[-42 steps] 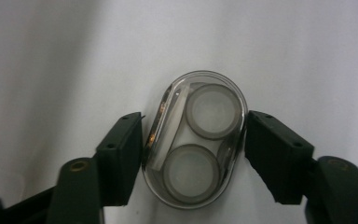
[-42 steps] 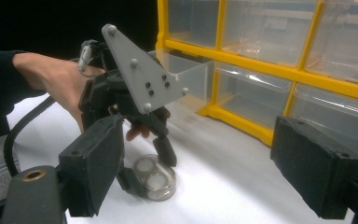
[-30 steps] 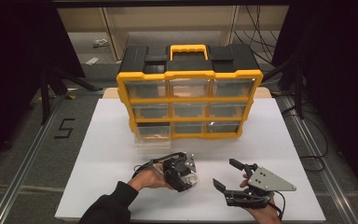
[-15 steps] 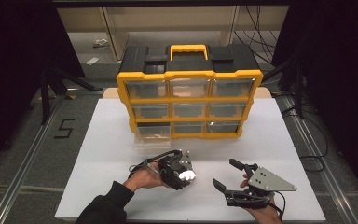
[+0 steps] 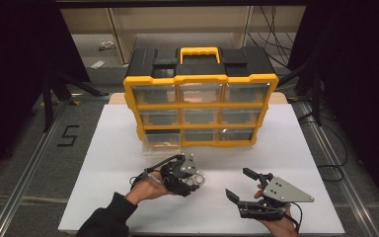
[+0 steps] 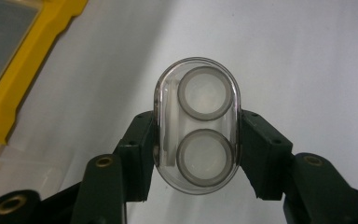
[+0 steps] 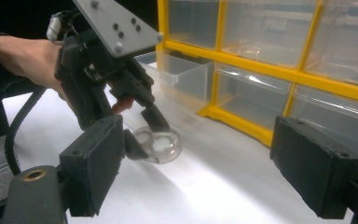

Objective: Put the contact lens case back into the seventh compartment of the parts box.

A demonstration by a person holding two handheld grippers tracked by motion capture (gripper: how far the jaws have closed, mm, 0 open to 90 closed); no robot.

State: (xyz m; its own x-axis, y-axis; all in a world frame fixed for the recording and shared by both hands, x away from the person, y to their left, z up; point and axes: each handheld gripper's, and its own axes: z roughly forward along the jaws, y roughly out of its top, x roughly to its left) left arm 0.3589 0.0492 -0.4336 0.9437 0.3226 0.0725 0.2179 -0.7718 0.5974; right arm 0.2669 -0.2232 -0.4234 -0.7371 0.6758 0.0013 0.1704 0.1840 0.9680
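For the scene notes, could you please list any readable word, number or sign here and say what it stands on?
"5": black figure on the grey floor left of the white table.
No readable text on the yellow organiser or the clear case.

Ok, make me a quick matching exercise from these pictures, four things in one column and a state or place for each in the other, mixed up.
Things:
1. left gripper
2. right gripper
3. bottom-left drawer
4. clear oval case

States:
A. pulled out of the organizer
B. jaws open, nothing between them
C. clamped between two jaws
D. closed on a clear item

Pairs: 1-D, 2-B, 3-A, 4-C
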